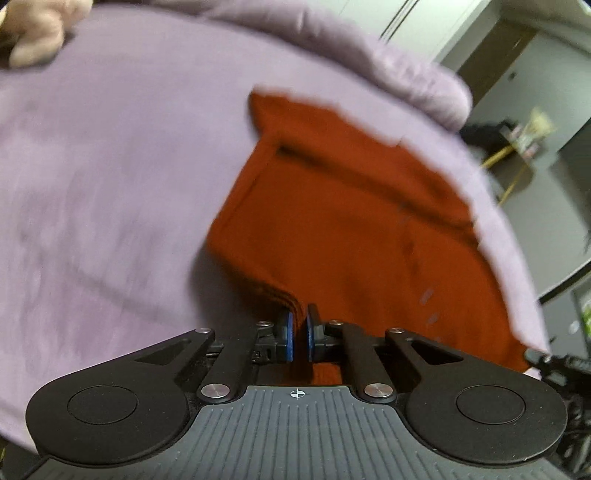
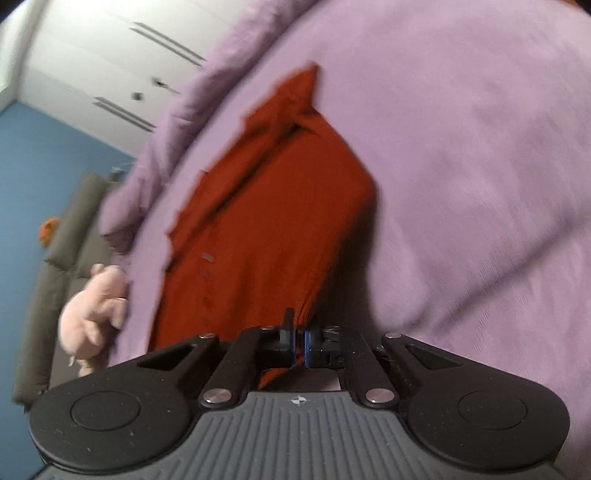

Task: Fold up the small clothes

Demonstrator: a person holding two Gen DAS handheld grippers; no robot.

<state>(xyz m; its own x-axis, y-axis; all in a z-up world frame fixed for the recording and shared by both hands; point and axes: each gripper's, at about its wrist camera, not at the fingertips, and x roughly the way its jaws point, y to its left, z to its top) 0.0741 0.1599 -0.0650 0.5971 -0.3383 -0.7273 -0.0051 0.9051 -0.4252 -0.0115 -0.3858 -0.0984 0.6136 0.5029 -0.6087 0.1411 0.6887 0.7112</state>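
A rust-red shirt point(image 1: 343, 229) with a collar and a row of small buttons lies spread on a lilac bed sheet point(image 1: 110, 184). My left gripper point(image 1: 298, 325) is shut on the shirt's near corner, with bunched red cloth between its blue pads. In the right wrist view the same shirt point(image 2: 266, 221) stretches away from me. My right gripper point(image 2: 298, 338) is shut on its other near corner, with red cloth pinched between the pads. Both views are blurred by motion.
A pink plush toy point(image 2: 94, 314) lies at the bed's left edge and also shows in the left wrist view point(image 1: 33, 33). A rumpled lilac blanket point(image 1: 417, 74) lines the far side. A grey sofa point(image 2: 55, 258), a blue wall and white cupboards stand beyond the bed.
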